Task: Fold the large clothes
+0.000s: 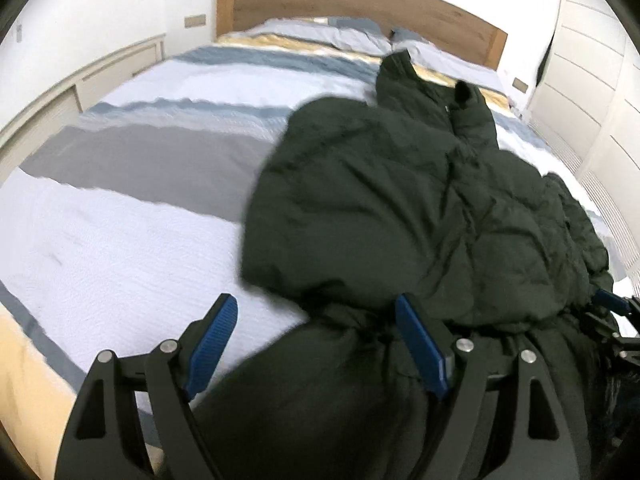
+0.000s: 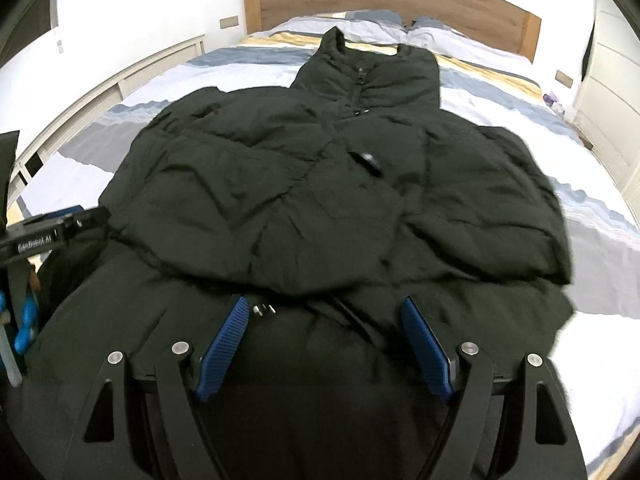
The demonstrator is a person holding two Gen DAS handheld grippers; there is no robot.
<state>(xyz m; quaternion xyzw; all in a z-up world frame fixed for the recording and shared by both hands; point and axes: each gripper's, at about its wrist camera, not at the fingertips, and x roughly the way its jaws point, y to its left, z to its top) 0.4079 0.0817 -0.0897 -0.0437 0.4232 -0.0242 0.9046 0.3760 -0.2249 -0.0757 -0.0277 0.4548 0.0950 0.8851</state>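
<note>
Both jaws gape, gripping nothing.
Your left gripper (image 1: 316, 344) and right gripper (image 2: 324, 344) hover over the jacket (image 2: 328, 184); its puffy folded sleeves may spring open.

jacket (image 2: 320, 184) dark matt puffy cloth; bedcover (image 1: 120, 220) textured woven cloth; headboard (image 2: 392, 4) wood; tool pads (image 2: 224, 348) ribbed blue.

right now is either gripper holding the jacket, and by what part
Nothing is held: the left gripper and right gripper have fingers spread open over the jacket.
</note>
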